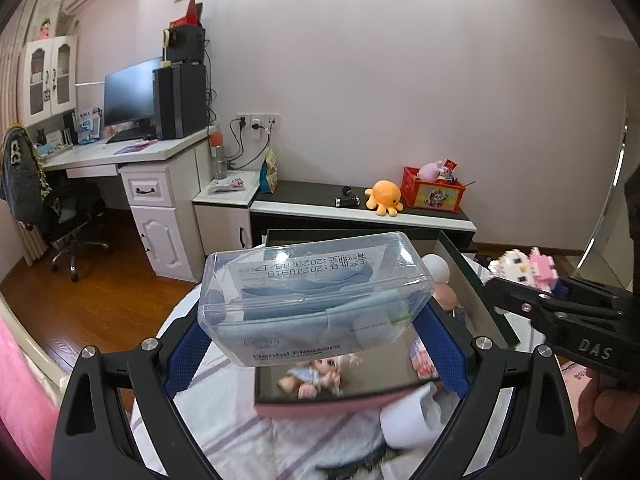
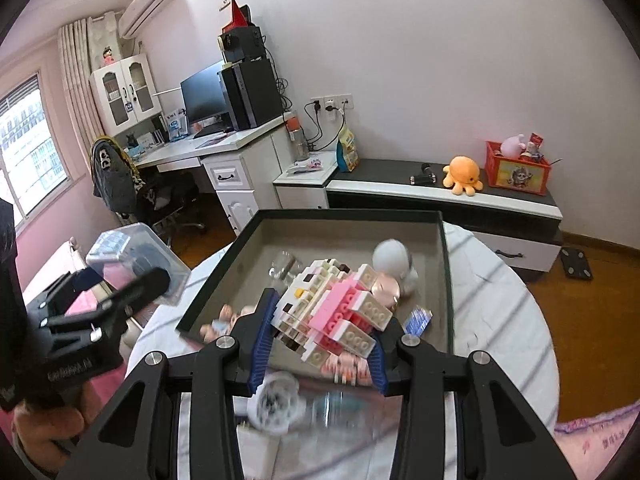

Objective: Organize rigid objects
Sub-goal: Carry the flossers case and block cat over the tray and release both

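- We see the left hand-held gripper clamped by its blue pads on the short ends of a clear rectangular plastic box of dental flossers, held in the air above the near edge of the shallow dark-rimmed tray.
- The box's long axis runs crosswise between the fingers, left to right in the left wrist view.
- Its blue label reads "Dental Flossers"; a white slip shows the dates 20240918 and 2029/09/17, upside down to us.
- The right hand-held gripper is closed on a pink, white and brown toy-brick model, tilted, its length running up-left to down-right over the tray.
- "DAS" is moulded on the right gripper's body in the left wrist view.
- The tray rests on a striped white cloth and holds a white round-headed figure, a small doll and other small items.
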`<state>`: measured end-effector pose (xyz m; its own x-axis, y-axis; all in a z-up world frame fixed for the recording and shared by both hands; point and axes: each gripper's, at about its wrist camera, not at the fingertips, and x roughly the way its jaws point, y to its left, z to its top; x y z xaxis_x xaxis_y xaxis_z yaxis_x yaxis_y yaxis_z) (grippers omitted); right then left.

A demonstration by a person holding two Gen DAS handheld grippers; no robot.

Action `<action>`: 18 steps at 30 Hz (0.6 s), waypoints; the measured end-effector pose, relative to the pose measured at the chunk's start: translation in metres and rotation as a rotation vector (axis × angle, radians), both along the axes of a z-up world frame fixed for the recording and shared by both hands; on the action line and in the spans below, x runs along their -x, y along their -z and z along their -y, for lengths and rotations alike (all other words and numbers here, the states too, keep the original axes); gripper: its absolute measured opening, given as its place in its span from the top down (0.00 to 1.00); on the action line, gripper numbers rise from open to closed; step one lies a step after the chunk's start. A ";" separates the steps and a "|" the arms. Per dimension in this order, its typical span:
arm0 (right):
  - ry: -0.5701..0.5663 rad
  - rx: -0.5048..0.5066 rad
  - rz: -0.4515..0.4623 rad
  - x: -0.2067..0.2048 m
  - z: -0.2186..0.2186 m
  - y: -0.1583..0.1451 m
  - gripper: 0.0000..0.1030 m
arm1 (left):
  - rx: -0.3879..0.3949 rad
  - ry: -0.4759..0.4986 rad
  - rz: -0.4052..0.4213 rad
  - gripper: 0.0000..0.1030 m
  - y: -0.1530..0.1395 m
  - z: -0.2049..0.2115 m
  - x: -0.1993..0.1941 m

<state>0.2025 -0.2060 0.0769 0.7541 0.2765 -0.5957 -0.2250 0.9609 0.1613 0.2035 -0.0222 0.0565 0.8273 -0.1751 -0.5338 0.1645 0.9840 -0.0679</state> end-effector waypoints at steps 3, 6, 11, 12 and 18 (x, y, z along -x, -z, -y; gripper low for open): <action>-0.008 -0.005 -0.025 -0.024 -0.004 0.009 0.60 | -0.003 0.008 -0.029 0.08 0.009 0.006 -0.023; -0.016 0.003 -0.059 -0.049 -0.006 0.021 0.60 | -0.011 0.015 -0.062 0.08 0.020 0.013 -0.044; -0.014 0.015 -0.115 -0.075 -0.004 0.044 0.60 | -0.009 0.019 -0.140 0.08 0.046 0.018 -0.073; -0.017 0.023 -0.128 -0.080 -0.005 0.050 0.60 | -0.009 0.019 -0.153 0.08 0.051 0.018 -0.078; -0.046 0.088 -0.153 -0.089 -0.012 0.064 0.59 | -0.037 0.046 -0.205 0.07 0.069 0.027 -0.090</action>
